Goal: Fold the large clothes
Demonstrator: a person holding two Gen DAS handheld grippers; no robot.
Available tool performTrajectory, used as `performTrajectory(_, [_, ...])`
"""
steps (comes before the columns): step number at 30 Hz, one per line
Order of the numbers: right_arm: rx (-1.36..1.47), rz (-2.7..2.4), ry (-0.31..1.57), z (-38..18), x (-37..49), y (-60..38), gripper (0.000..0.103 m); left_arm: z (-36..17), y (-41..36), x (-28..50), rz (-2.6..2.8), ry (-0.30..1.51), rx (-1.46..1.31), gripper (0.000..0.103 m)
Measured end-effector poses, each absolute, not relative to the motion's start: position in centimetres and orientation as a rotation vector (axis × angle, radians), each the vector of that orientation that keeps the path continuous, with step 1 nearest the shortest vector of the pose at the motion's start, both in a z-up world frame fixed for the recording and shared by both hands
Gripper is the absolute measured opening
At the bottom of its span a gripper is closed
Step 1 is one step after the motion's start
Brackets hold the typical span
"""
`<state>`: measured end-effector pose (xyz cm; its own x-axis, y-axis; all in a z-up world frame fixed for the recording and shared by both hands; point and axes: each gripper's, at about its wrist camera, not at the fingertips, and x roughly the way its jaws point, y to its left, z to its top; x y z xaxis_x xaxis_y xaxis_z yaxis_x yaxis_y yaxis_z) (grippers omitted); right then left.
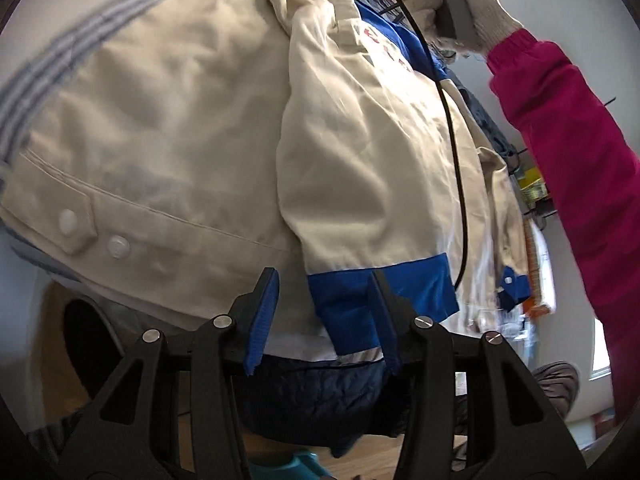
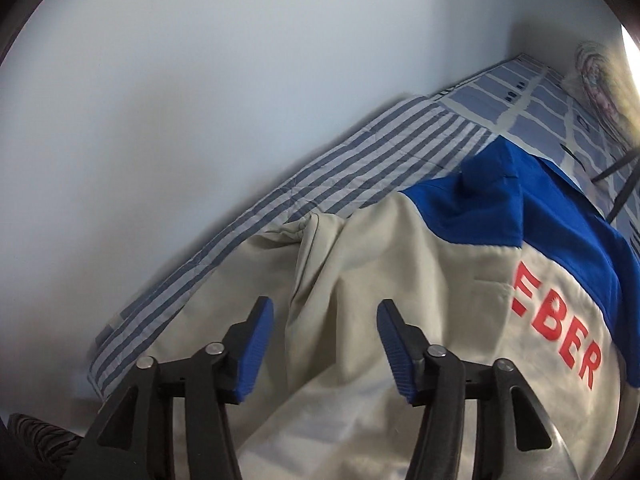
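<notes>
A cream jacket (image 1: 180, 120) with blue shoulders and red lettering lies spread on a bed, one sleeve folded across its body. In the left wrist view the sleeve's blue cuff (image 1: 348, 304) lies between and just beyond the fingers of my left gripper (image 1: 325, 280), which is open; the pads do not press on it. In the right wrist view my right gripper (image 2: 325, 306) hangs open over the jacket's cream cloth (image 2: 340, 260) near the shoulder, gripping nothing. A gloved hand (image 1: 476, 4) with a pink sleeve (image 1: 560, 140) holds that gripper's handle.
A blue-and-white striped sheet (image 2: 360, 152) covers the bed, against a pale wall (image 2: 200, 80). A black cable (image 1: 452, 140) trails across the jacket. A dark quilted garment (image 1: 320, 400) hangs below the bed's edge, above the wooden floor and a shoe (image 1: 560, 384).
</notes>
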<state>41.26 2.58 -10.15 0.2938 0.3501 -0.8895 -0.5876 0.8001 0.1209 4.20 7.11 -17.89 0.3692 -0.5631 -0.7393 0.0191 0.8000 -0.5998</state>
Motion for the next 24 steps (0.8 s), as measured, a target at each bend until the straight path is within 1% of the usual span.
performTrajectory(1, [-0.246, 0.627, 1.114, -10.4, 41.6, 2.9, 0.058, -18.1, 7.0, 4.3, -0.405, 1.151, -0.563, 0.046])
performTrajectory(2, [-0.243, 0.625, 1.118, -10.7, 42.0, 3.2, 0.058, -18.4, 7.0, 4.5, -0.418, 1.159, -0.585, 0.039])
performTrajectory(3, [-0.239, 0.624, 1.122, -10.9, 42.4, 3.7, 0.058, -18.6, 7.1, 4.5, -0.433, 1.161, -0.615, 0.027])
performTrajectory(4, [-0.238, 0.624, 1.124, -11.1, 42.6, 3.9, 0.058, -18.8, 7.0, 4.6, -0.437, 1.168, -0.636, 0.024])
performTrajectory(6, [-0.242, 0.625, 1.132, -11.6, 43.0, 4.7, 0.058, -19.0, 7.0, 4.9, -0.424, 1.160, -0.635, 0.008])
performTrajectory(11, [-0.313, 0.587, 1.150, -13.3, 43.5, 7.0, 0.057, -18.4, 6.4, 4.9, -0.420, 1.130, -0.594, 0.004])
performTrajectory(12, [-0.329, 0.573, 1.155, -13.7, 43.6, 7.3, 0.052, -18.3, 6.3, 4.9, -0.421, 1.124, -0.582, 0.004])
performTrajectory(13, [-0.348, 0.559, 1.158, -14.0, 43.8, 7.6, 0.039, -18.2, 6.3, 4.8, -0.421, 1.119, -0.574, 0.004])
performTrajectory(15, [-0.388, 0.533, 1.162, -14.7, 44.0, 8.2, 0.025, -18.0, 6.6, 4.4, -0.420, 1.111, -0.565, 0.004])
performTrajectory(16, [-0.389, 0.524, 1.156, -14.8, 44.0, 8.3, 0.011, -17.9, 6.9, 4.2, -0.421, 1.110, -0.570, 0.003])
performTrajectory(17, [-0.381, 0.516, 1.151, -14.7, 44.2, 8.2, 0.005, -17.7, 7.3, 4.0, -0.421, 1.106, -0.574, 0.003])
performTrajectory(19, [-0.335, 0.515, 1.134, -14.0, 44.6, 7.9, 0.001, -17.0, 8.2, 3.5, -0.409, 1.091, -0.569, 0.003])
performTrajectory(24, [-0.235, 0.495, 1.092, -11.3, 46.7, 7.7, 0.001, -14.0, 11.2, 2.6, -0.320, 1.024, -0.503, 0.003])
